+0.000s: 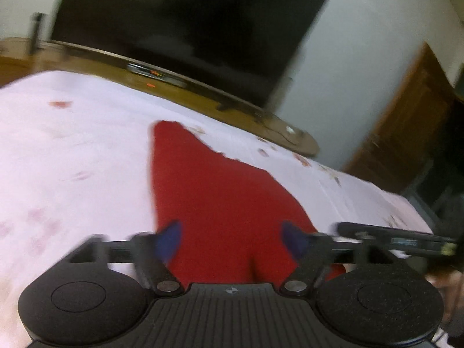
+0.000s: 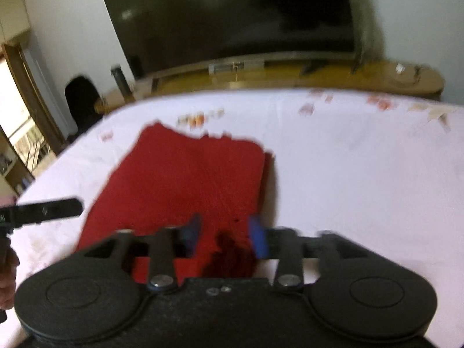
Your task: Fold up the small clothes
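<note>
Both wrist views are pretty soft, with motion smear all over; the edges of the television [image 1: 185, 29] and the wooden stand [image 2: 290, 78] streak badly. Fisheye bends everything toward the corners, which go dark. Room light is dim and flat. The ceiling lamp shows as bright glare spots on the black screen in both views. Daylight blows out the doorway [image 2: 14, 121] at the left edge. The red cloth [image 2: 185, 179] casts a soft shadow along its right side on the bedsheet [image 2: 348, 174].

Bed [image 2: 333, 174] under pale floral sheet, 1 red garment [image 2: 188, 179] lying flat, folded, near its middle
</note>
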A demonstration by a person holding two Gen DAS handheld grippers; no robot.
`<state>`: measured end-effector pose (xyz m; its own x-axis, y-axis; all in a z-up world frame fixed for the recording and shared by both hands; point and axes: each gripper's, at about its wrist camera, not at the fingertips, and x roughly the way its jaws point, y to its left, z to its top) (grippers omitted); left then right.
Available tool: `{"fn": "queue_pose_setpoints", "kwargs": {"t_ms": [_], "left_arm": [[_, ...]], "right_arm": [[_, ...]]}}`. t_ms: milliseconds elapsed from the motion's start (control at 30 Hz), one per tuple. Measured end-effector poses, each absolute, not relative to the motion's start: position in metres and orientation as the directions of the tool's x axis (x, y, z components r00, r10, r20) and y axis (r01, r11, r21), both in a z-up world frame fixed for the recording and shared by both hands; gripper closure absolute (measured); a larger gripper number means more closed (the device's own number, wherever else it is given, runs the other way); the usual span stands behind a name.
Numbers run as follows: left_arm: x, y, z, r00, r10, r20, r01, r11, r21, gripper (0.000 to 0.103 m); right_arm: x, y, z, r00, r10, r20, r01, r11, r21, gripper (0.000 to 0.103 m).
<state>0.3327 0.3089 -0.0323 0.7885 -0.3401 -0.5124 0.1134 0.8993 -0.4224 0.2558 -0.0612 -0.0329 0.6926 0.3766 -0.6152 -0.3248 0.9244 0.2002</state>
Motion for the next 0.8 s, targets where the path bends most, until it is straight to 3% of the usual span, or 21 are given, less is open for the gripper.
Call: {"fn": "queue_pose_setpoints", "kwargs": {"t_ms": [67, 167, 267, 400, 567, 800], "left_arm": [[0.294, 0.306, -0.027, 0.810, -0.296, -0.506, 0.071, 0.906, -0.416, 0.004], [0.246, 0.295, -0.022, 0.805, -0.207, -0.556, -0.006, 0.934, -0.357, 0.000], [0.205, 0.276, -0.012, 0.796, -0.153, -0.585, -0.030, 0.956, -0.292, 0.000], [0.158, 0.249, 0.009, 0.819, -0.119, -0.561, -0.014, 0.974, -0.227, 0.000], [0.102, 0.221, 0.036, 0.857, -0.124, -0.501, 0.003, 0.972, -0.236, 0.000], [0.047, 0.197, 0.051, 0.871, -0.097, -0.481, -0.013, 0.976, -0.219, 0.000]], "right_arm": [[0.227, -0.074, -0.021, 0.729, 0.379, -0.570, -0.323, 0.925, 0.202, 0.021], [0.186, -0.089, -0.010, 0.742, 0.359, -0.566, -0.282, 0.933, 0.222, 0.009], [0.150, -0.095, -0.005, 0.732, 0.336, -0.592, -0.262, 0.942, 0.210, 0.008], [0.101, -0.094, 0.002, 0.733, 0.328, -0.596, -0.286, 0.943, 0.168, 0.004], [0.041, -0.094, 0.018, 0.755, 0.326, -0.570, -0.339, 0.937, 0.086, 0.001], [-0.019, -0.103, 0.028, 0.784, 0.280, -0.554, -0.311, 0.950, 0.040, 0.001]]}}
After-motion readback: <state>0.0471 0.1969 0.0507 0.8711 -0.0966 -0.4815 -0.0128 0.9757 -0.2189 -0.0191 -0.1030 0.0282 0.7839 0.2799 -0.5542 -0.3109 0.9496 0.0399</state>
